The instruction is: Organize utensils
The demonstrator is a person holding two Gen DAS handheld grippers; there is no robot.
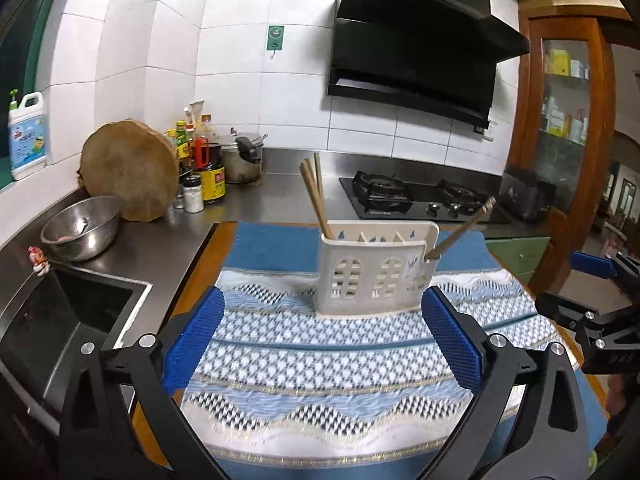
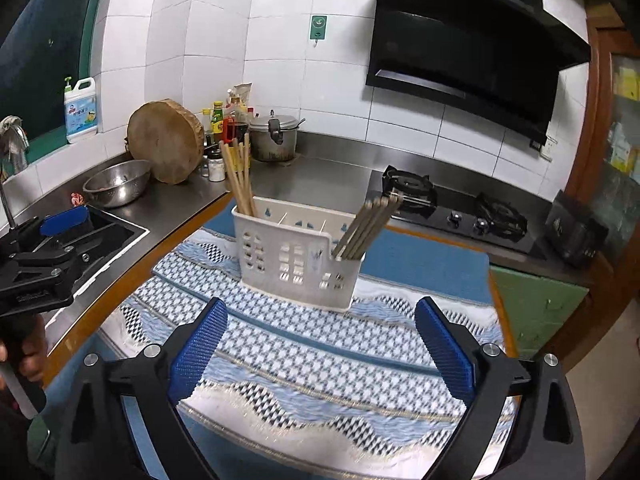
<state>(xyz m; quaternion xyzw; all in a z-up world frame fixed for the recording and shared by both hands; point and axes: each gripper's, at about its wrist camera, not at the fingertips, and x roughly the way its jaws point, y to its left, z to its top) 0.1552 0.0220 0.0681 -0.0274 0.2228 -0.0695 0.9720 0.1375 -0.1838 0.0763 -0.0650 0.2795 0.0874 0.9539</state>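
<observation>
Both grippers hang wide open, nothing between the blue pads: left gripper [image 1: 322, 332], right gripper [image 2: 320, 344], with bare patterned cloth [image 2: 304, 356] beneath. Ahead, near the cloth's far edge, stands the white holder [image 2: 292, 256]. Chopsticks [image 2: 240, 184] lean in its left end, more chopsticks [image 2: 366, 226] in the right. Beyond lies the stove [image 2: 460, 216].

A holder [image 2: 296, 258] is set on a cloth [image 2: 304, 352], with chopsticks [image 2: 240, 178] in its left compartment and more chopsticks [image 2: 366, 226] in its right. Behind it a stove [image 2: 452, 208] is seen; to the left, a bowl [image 2: 116, 188] beside a sink [image 2: 108, 232].
</observation>
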